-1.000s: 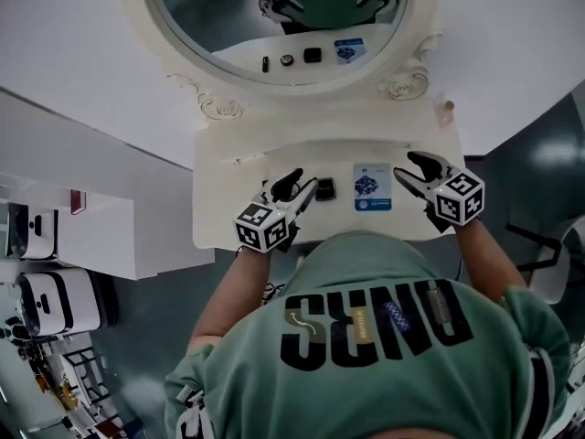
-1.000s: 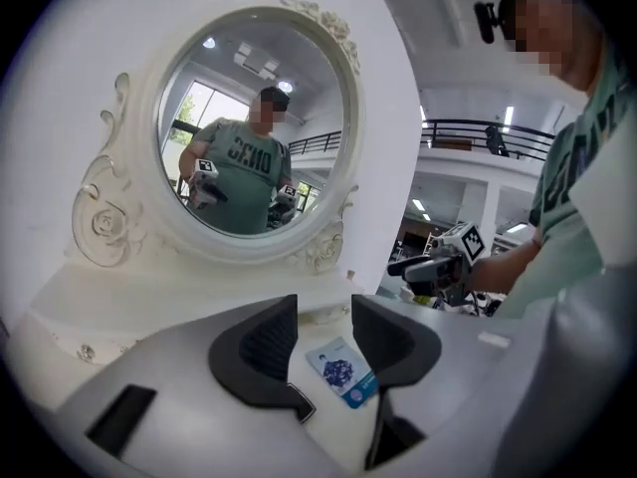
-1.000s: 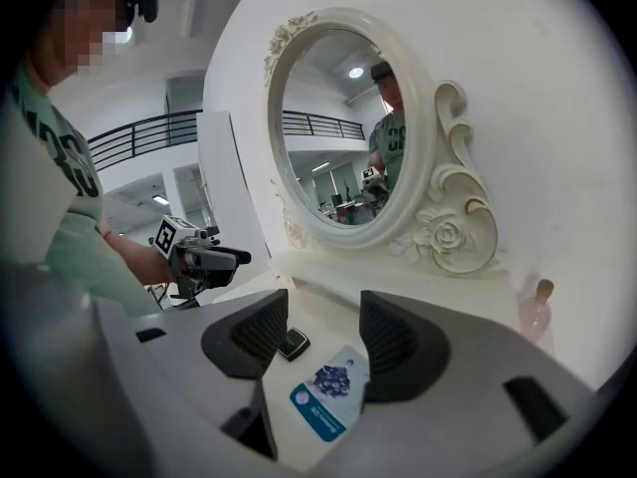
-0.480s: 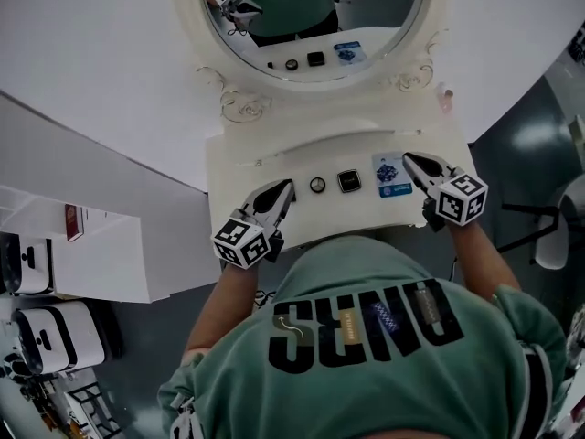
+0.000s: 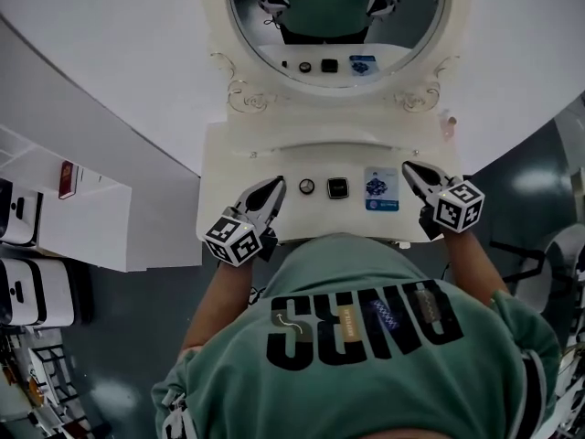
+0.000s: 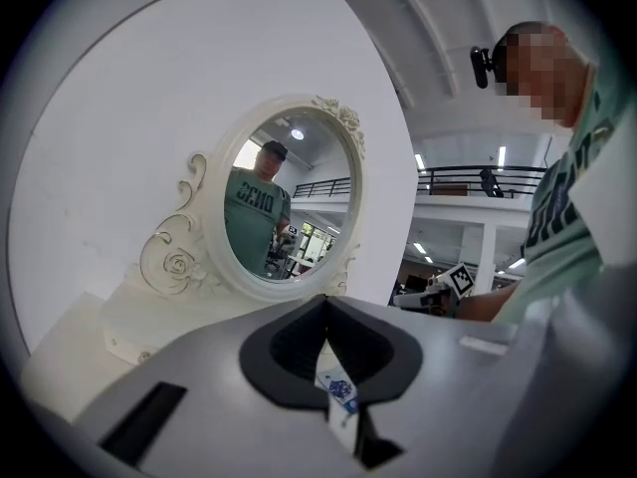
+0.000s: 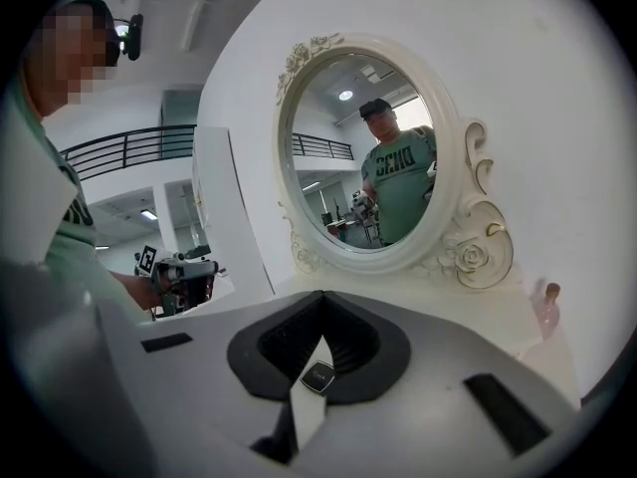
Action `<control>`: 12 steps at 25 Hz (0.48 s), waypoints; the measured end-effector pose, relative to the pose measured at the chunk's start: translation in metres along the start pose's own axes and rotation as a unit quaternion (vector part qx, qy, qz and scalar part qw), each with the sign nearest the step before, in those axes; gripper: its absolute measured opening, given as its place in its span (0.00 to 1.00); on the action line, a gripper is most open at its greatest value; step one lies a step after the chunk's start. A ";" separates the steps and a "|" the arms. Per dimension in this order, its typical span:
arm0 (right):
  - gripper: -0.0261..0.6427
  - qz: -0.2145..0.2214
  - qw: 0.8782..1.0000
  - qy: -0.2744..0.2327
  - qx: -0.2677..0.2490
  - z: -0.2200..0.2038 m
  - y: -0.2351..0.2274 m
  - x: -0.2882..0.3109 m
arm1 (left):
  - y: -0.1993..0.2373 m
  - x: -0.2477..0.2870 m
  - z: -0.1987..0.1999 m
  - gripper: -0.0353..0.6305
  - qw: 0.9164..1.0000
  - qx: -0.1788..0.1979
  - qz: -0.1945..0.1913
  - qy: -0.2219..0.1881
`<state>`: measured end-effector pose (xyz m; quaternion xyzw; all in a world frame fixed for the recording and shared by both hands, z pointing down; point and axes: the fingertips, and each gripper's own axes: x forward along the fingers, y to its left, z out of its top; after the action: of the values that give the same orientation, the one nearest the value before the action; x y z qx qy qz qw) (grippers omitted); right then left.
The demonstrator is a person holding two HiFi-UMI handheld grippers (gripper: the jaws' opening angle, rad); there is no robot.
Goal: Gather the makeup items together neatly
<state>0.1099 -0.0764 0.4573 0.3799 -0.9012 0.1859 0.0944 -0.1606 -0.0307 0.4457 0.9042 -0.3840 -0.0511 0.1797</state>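
L gripper (image 5: 276, 184), R gripper (image 5: 408, 166) closed

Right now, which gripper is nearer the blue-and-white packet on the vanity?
Right. The right gripper, shut, sits just off the blue-and-white packet on its right side. The left gripper, shut, is farther left, past the black square compact and round compact.
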 end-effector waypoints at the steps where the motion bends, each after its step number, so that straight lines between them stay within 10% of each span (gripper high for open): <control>1: 0.03 0.004 1.000 0.003 0.000 -0.002 -0.001 0.000 | -0.001 0.001 -0.002 0.07 1.000 0.000 0.003 0.000; 12: 0.03 0.014 1.000 0.007 0.006 -0.004 -0.006 0.009 | 0.005 0.004 0.001 0.07 1.000 -0.001 0.014 -0.002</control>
<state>0.1079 -0.0840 0.4656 0.3661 -0.9048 0.1955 0.0957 -0.1619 -0.0371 0.4467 0.8984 -0.3968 -0.0511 0.1809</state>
